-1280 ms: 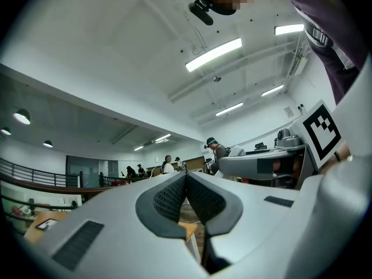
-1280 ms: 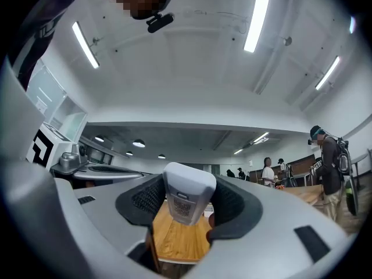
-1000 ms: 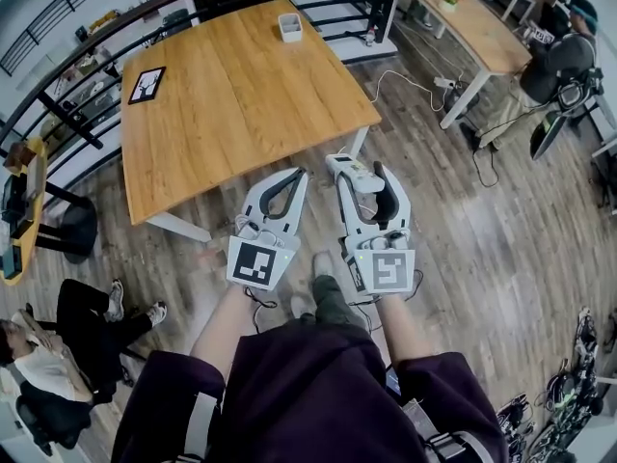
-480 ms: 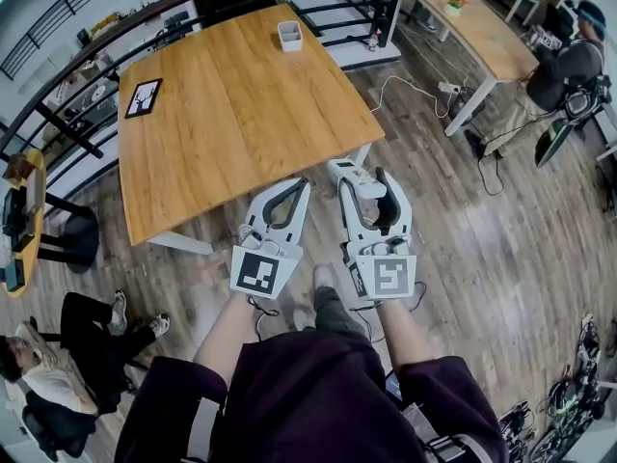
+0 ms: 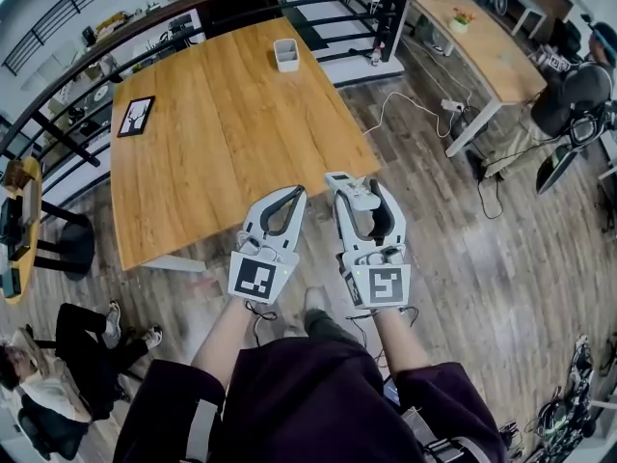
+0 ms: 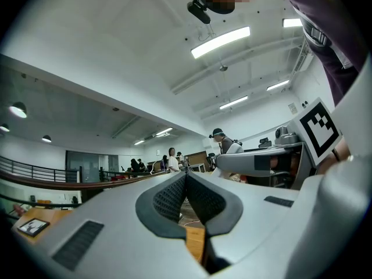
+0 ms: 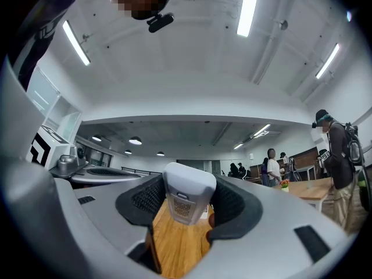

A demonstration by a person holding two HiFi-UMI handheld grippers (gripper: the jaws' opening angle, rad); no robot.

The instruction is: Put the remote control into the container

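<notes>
A small white container (image 5: 286, 54) stands near the far edge of the wooden table (image 5: 231, 114). The white remote control (image 5: 351, 188) is clamped between the jaws of my right gripper (image 5: 359, 193), held in the air just off the table's near right corner. In the right gripper view the remote (image 7: 187, 197) stands upright between the dark pads, with my right gripper (image 7: 186, 208) shut on it and the tabletop below. My left gripper (image 5: 292, 194) hovers beside it to the left, over the table's near edge, and in the left gripper view its (image 6: 186, 179) pads meet with nothing between them.
A black-framed tablet (image 5: 135, 116) lies at the table's left edge. A dark railing (image 5: 193, 8) runs behind the table. A second table (image 5: 482, 27) stands at the back right, with cables (image 5: 415, 99) on the floor. A seated person (image 5: 58, 355) is at lower left.
The table has drawn nearer in the head view and both grippers sit a little higher in the frame. The right gripper still holds the remote and the left stays shut.
</notes>
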